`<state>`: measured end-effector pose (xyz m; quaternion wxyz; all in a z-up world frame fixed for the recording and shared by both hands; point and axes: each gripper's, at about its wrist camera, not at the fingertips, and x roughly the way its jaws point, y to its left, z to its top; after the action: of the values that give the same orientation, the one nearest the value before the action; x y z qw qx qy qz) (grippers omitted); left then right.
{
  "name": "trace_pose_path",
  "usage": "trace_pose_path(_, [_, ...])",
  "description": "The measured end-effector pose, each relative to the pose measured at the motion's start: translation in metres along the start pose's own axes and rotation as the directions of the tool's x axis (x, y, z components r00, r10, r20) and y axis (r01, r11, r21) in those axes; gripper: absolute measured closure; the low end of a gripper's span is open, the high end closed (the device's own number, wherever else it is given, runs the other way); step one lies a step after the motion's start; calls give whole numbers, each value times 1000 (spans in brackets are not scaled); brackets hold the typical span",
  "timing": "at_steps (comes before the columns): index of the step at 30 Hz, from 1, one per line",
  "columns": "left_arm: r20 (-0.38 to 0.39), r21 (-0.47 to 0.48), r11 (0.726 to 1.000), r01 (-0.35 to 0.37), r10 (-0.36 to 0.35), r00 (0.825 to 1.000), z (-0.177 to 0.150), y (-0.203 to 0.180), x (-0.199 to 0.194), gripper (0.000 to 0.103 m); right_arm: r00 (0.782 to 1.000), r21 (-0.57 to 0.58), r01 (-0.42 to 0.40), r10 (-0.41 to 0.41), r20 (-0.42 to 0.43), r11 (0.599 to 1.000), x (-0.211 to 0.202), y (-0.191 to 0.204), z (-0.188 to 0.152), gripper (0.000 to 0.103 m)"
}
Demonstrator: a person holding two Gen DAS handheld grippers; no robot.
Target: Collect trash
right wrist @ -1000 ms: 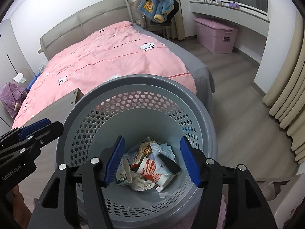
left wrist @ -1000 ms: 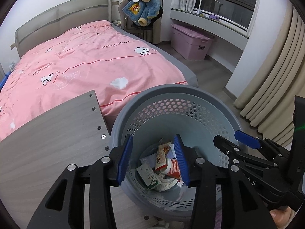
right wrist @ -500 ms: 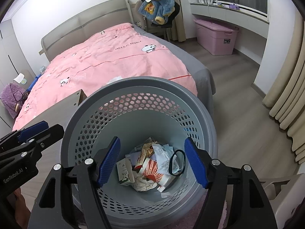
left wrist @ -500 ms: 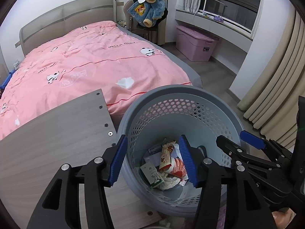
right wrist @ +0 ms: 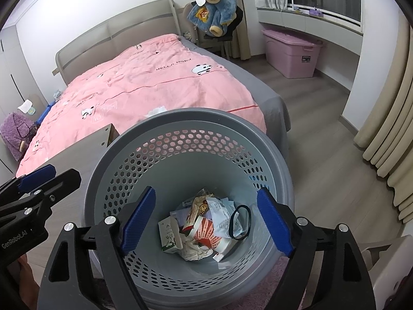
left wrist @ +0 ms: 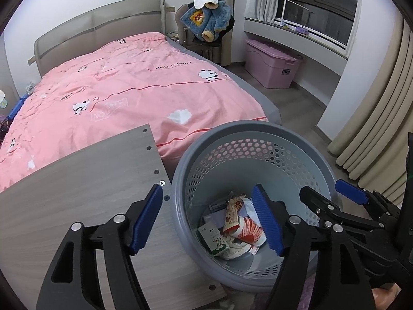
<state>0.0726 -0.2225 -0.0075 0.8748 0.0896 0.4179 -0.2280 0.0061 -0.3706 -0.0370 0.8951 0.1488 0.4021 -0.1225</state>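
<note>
A grey perforated trash basket (left wrist: 258,134) (right wrist: 191,118) stands on the floor at the foot of the bed. Inside lie several pieces of trash (left wrist: 237,227) (right wrist: 206,224): a small green-and-white carton, a red-and-white wrapper, crumpled paper and a black loop (right wrist: 241,222). My left gripper (left wrist: 209,219) is open and empty, above the basket's left rim and the wooden board. My right gripper (right wrist: 206,222) is open and empty, above the middle of the basket. Each gripper shows at the edge of the other's view.
A grey wooden board (left wrist: 77,188) lies left of the basket. A bed with a pink cover (left wrist: 124,82) fills the left. A chair with a blue jacket (left wrist: 206,20), a pink storage box (left wrist: 271,64) and beige curtains (left wrist: 374,103) stand beyond.
Both grippers have pulled back and up from the basket, and both have opened wider. The black loop dropped from the right gripper into the basket. The left gripper shifted left over the board.
</note>
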Motion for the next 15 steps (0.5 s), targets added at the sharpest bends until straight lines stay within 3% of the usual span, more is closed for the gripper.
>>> trace_pose_path(10, [5, -4, 1000, -27, 27, 1000, 1, 4, -1, 26, 1000, 30, -2, 2, 15, 1000, -4, -7, 1, 7])
trace_pose_path(15, [-1, -9, 1000, -30, 30, 1000, 2, 5, 0, 26, 1000, 34, 4, -5, 20, 999, -4, -7, 1, 7])
